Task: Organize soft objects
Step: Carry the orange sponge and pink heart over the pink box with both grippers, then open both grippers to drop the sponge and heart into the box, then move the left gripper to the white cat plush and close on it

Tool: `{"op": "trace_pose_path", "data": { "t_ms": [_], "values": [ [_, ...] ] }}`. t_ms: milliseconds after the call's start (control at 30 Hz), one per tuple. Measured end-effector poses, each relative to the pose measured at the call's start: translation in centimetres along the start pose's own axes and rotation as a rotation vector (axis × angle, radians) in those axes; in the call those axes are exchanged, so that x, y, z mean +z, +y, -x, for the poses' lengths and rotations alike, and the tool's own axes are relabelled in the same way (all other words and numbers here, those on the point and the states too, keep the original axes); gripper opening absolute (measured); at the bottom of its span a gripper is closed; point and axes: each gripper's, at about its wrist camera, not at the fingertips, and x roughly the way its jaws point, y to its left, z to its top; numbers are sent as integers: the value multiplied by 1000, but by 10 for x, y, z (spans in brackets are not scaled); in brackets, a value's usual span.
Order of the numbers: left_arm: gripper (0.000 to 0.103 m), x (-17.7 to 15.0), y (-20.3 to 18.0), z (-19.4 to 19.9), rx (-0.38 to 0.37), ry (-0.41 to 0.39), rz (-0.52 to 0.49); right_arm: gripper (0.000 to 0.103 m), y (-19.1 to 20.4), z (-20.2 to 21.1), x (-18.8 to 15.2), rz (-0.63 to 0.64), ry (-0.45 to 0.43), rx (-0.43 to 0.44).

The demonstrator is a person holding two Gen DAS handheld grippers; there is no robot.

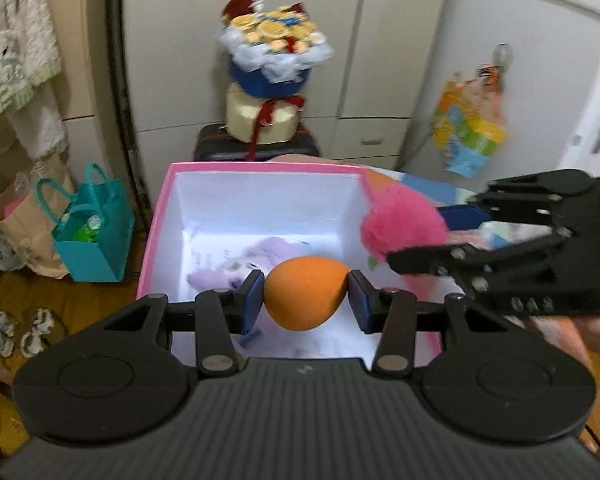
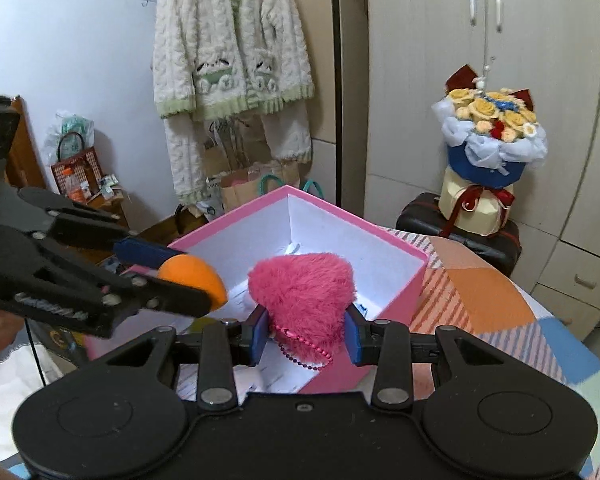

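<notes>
Between the left gripper's [image 1: 306,294] pinching jaws sits a light, squashy orange ball [image 1: 306,293] above the pink box [image 1: 155,240], while the right gripper [image 2: 306,330] pinches a fluffy pink heart [image 2: 304,300] near its tip.

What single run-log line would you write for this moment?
left gripper: shut on orange foam egg | right gripper: shut on pink fluffy heart | both over pink box

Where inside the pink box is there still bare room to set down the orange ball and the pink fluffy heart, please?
The pink box has bare white floor along its far wall and right side. The near-left floor is taken by a lilac plush toy. The left gripper holds the orange ball, the right gripper the pink fluffy heart.
</notes>
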Motion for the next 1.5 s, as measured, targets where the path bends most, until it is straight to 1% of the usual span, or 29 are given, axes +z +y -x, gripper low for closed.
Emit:
{"op": "trace_pose_path", "data": {
  "t_ms": [67, 167, 267, 333, 367, 433, 467, 533, 600, 667, 767, 900, 1100, 1267, 1333, 1433, 1500],
  "values": [
    [45, 5, 5, -18, 43, 15, -4, 43, 3, -15, 5, 45, 19, -23],
    [45, 12, 10, -39, 82, 35, -1, 43, 7, -36, 11, 121, 47, -56],
    [45, 19, 16, -58, 103, 58, 15, 43, 6, -55, 16, 172, 86, -90],
    [46, 22, 19, -66, 113, 62, 32, 44, 2, -65, 18, 176, 106, -105],
    [47, 23, 20, -69, 116, 64, 37, 45, 0, -68, 19, 176, 109, -107],
    [62, 25, 22, -72, 115, 63, 45, 48, -5, -71, 21, 160, 96, -109],
    [64, 25, 23, -71, 117, 56, 47, 54, -8, -70, 22, 147, 86, -113],
    [66, 25, 22, -68, 116, 40, 38, 54, -11, -65, 20, 126, 64, -102],
    [71, 23, 23, -60, 120, 20, 32, 54, -12, -54, 17, 108, 34, -84],
    [72, 20, 23, -48, 121, -4, 26, 55, -11, -42, 13, 96, 16, -66],
    [72, 12, 22, -23, 116, -24, 10, 55, -7, -19, 6, 67, -13, -61],
    [72, 1, 18, 11, 81, -32, -17, 55, 1, 16, -7, 45, -50, -51],
    [72, -19, -3, 66, 23, -53, -76, 59, 20, 68, -26, 15, -66, -50],
    [74, -41, -29, 103, -27, -68, -152, 68, 37, 105, -46, 15, -62, -79],
    [74, -49, -41, 115, -53, -78, -200, 69, 42, 119, -55, 4, -58, -82],
    [75, -62, -61, 133, -56, -103, -273, 73, 49, 137, -68, 2, -50, -91],
    [79, -70, -74, 143, -64, -120, -314, 74, 52, 150, -78, 9, -50, -103]
  ]
}}
